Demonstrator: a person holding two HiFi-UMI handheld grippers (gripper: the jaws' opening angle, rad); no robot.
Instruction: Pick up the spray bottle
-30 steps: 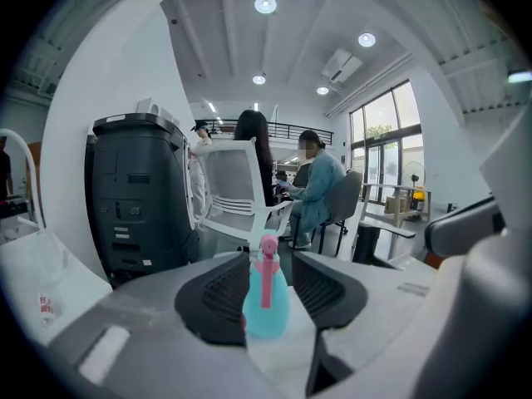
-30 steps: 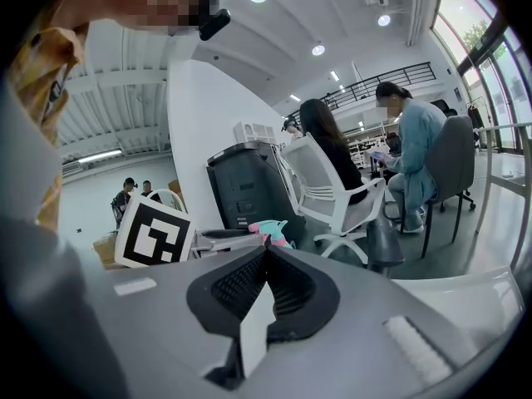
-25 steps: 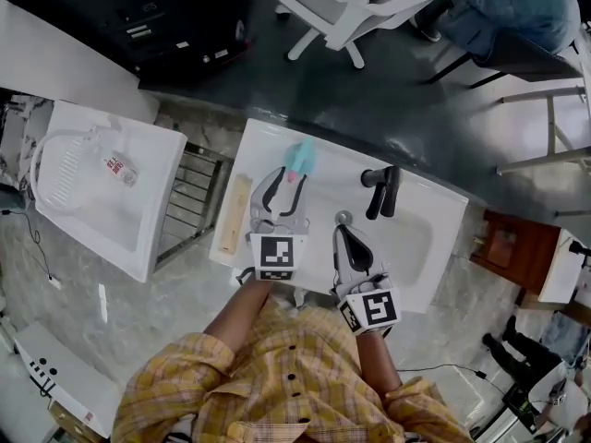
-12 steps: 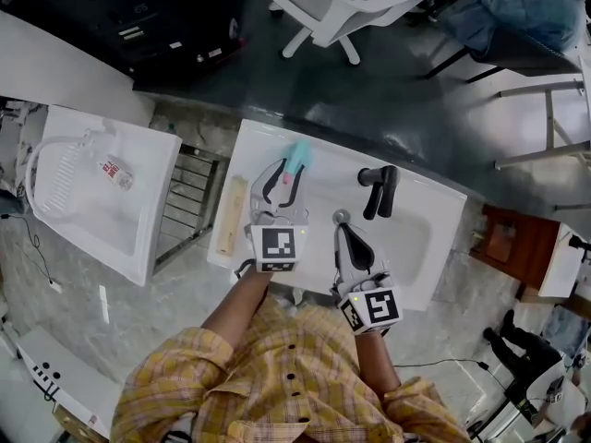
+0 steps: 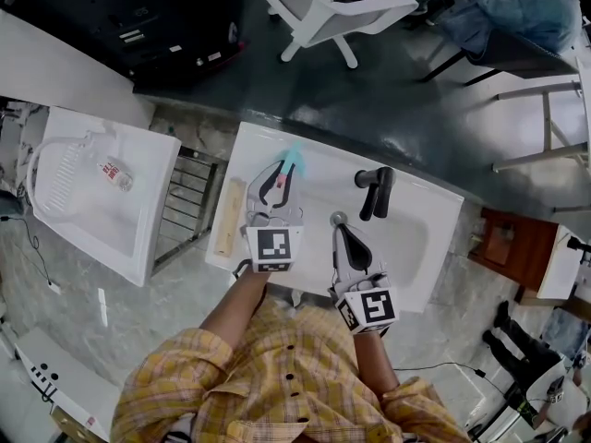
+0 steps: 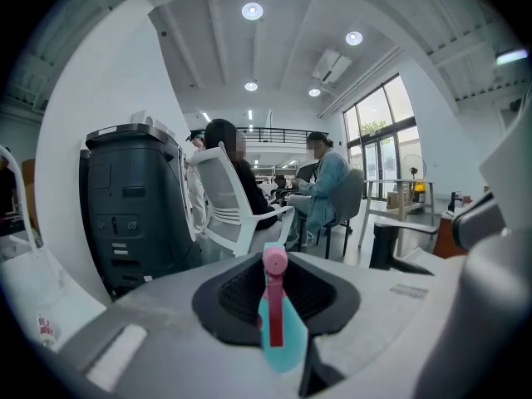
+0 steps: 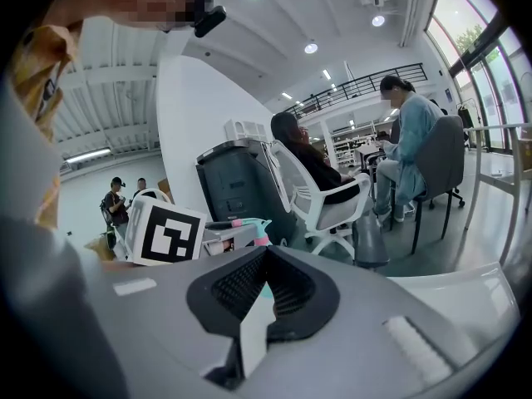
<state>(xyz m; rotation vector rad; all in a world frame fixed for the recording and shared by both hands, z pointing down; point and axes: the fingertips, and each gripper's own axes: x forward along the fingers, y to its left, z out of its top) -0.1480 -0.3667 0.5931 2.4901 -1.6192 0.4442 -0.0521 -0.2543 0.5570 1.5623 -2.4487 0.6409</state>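
So the spray bottle (image 5: 289, 162) is at the back-left of the bench (image 5: 325, 167), between the fingers (image 5: 264, 186) of the left gripper (image 5: 280, 179), which have just been closing on it, with the faucet (image 5: 374, 192) off to its right behind the basin (image 5: 411, 244). The right gripper (image 5: 342, 232) hangs over the basin's left part, a wooden strip (image 5: 228, 215) lies along the bench's left edge, and an office chair (image 5: 323, 7) stands behind the bench.
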